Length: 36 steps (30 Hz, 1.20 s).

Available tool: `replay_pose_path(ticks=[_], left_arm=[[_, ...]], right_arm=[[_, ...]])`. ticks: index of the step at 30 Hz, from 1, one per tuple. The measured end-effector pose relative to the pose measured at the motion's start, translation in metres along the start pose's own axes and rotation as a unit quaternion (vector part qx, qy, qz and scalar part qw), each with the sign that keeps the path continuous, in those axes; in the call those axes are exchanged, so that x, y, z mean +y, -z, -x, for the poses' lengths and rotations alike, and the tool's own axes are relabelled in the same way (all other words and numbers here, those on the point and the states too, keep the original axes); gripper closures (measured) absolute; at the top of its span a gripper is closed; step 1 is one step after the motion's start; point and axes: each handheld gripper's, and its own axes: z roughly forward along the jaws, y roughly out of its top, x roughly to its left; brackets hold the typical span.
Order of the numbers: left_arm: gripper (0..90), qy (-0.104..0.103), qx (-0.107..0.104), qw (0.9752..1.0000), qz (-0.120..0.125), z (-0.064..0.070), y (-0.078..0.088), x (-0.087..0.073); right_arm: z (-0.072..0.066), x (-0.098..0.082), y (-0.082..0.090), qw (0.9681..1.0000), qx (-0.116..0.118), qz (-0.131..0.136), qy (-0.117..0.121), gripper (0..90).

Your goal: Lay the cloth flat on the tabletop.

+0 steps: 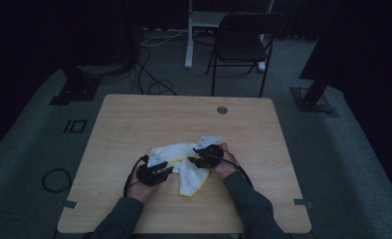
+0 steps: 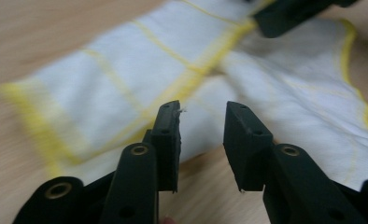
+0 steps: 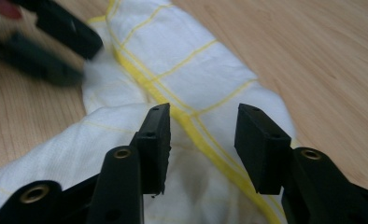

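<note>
Tools [image 2: 201, 140] apart over crumpled white, yellow-striped cloth [image 2: 140, 79]

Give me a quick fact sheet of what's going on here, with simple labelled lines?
Surface: wooden table
Item: white cloth with yellow stripes, lying crumpled
Left gripper: jaws apart, nothing pinched, cloth just beyond them
Right gripper: jaws apart above the cloth, not gripping
Background: black folding chair past the table

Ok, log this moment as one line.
left gripper: open | right gripper: open | cloth: crumpled on table, unheld
</note>
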Motion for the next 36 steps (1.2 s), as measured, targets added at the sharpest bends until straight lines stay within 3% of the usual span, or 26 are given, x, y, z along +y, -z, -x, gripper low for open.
replay_pose_path(ticks=[4, 5, 6, 7, 8, 14, 16, 26, 33, 36], left_arm=[[63.9, -0.011, 0.01, 0.9998, -0.015, 0.005, -0.01, -0.003], [66.4, -0.011, 0.019, 0.9997, -0.015, 0.005, -0.01, -0.003], [70.1, -0.011, 0.019, 0.9997, -0.015, 0.005, -0.01, -0.003], [73.3, -0.01, 0.022, 0.9995, -0.019, 0.004, -0.009, -0.002], [75.2, -0.008, 0.022, 0.9995, -0.02, 0.003, -0.008, -0.003], [83.4, -0.014, 0.034, 0.9989, -0.03, -0.003, -0.003, -0.005], [84.6, -0.014, 0.04, 0.9986, -0.032, -0.007, 0.001, -0.007], [86.5, 0.006, 0.069, 0.9967, -0.042, -0.028, 0.01, -0.012], [86.7, 0.013, 0.084, 0.9958, -0.036, -0.031, 0.01, -0.009], [86.6, 0.014, 0.086, 0.9957, -0.033, -0.032, 0.01, -0.006]], right_arm=[[-0.001, 0.001, -0.008, 0.9996, -0.008, -0.017, 0.019, 57.2], [0.0, 0.001, -0.012, 0.9993, -0.017, -0.024, 0.021, 71.1], [0.0, 0.001, -0.012, 0.9993, -0.017, -0.024, 0.021, 71.1], [0.004, 0.003, -0.013, 0.9994, -0.022, -0.026, 0.011, 87.7], [0.006, 0.004, -0.013, 0.9992, -0.028, -0.027, 0.004, 89.0], [0.015, 0.007, -0.006, 0.9981, -0.05, -0.025, -0.026, 90.0], [0.024, 0.005, 0.001, 0.9968, -0.062, -0.019, -0.048, 90.0], [0.047, -0.007, 0.023, 0.9908, -0.083, -0.015, -0.106, 90.0], [0.051, -0.018, 0.019, 0.9869, -0.096, -0.033, -0.125, 89.5], [0.047, -0.016, 0.021, 0.9869, -0.101, -0.023, -0.124, 80.6]])
